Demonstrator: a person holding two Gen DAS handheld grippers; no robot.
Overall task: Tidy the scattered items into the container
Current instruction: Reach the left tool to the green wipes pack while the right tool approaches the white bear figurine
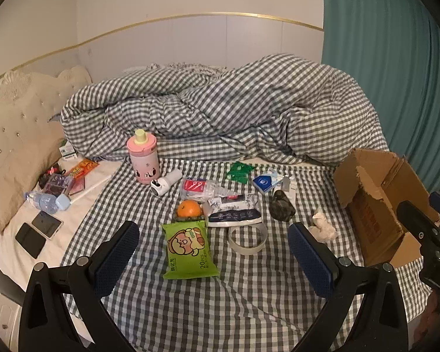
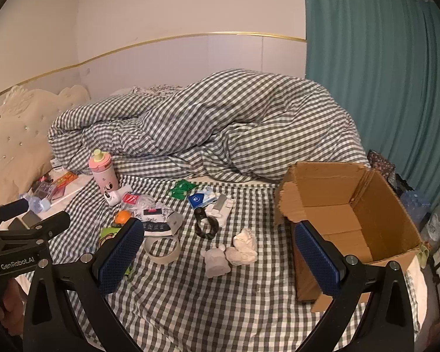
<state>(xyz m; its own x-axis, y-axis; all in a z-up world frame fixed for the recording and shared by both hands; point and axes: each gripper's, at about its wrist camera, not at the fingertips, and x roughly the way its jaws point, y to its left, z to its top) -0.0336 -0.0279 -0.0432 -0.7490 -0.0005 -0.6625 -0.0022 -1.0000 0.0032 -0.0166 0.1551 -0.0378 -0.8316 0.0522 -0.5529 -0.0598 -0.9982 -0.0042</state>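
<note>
Bed (image 1: 249,308), checked sheet: cardboard box (image 2: 352,220) right; wipes pack (image 1: 189,252), tape roll (image 1: 247,239), orange (image 1: 188,208) near; pink bottle (image 1: 143,158) far left.

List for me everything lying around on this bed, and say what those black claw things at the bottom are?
cardboard box: one, brown, open and empty, right side of bed
wet-wipes pack: one, green, nearest the left claw
orange: one, just behind the wipes
tape roll: one, pale, beside the wipes
pink bottle: one, yellow cap, upright by the duvet
crumpled tissue: one, white, near the box
green sachets: small bunch, mid bed
blue-and-white packet: one, right of the sachets
phones: two, dark screens, on the white sheet at left
water bottle: one, clear, by the phones
duvet: one, grey check, heaped at the back
curtain: teal, right
left gripper: black with blue pads, open, empty
right gripper: same, open, empty
</note>
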